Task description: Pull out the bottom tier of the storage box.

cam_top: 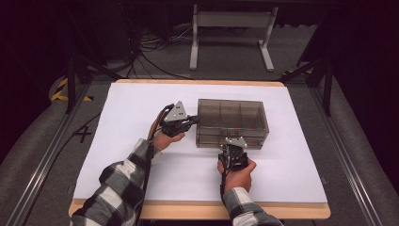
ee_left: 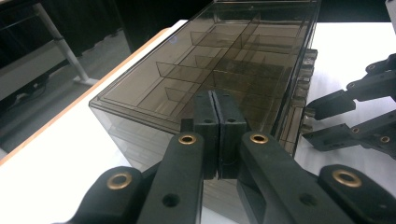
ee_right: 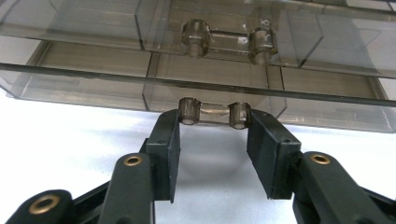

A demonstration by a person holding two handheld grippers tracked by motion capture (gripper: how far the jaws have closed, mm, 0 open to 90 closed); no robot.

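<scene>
A smoky see-through drawer box (cam_top: 232,121) sits on the white sheet (cam_top: 131,155) covering the table, a little right of the middle, its upper tray split by dividers into compartments that look empty as far as the tinted plastic lets one tell. At its near face the right gripper (ee_right: 213,126) has its jaws about half spread and closed around the lower drawer handle (ee_right: 213,113), pads pressing on the two end knobs, while a second handle (ee_right: 229,36) shows on the drawer above. The left gripper (ee_left: 216,122), jaws pressed together with nothing between them, rests its tips against the box's left end near the top edge, and beyond the table stand a pale desk frame (cam_top: 230,33) and loose cables (cam_top: 146,52) on the floor.
</scene>
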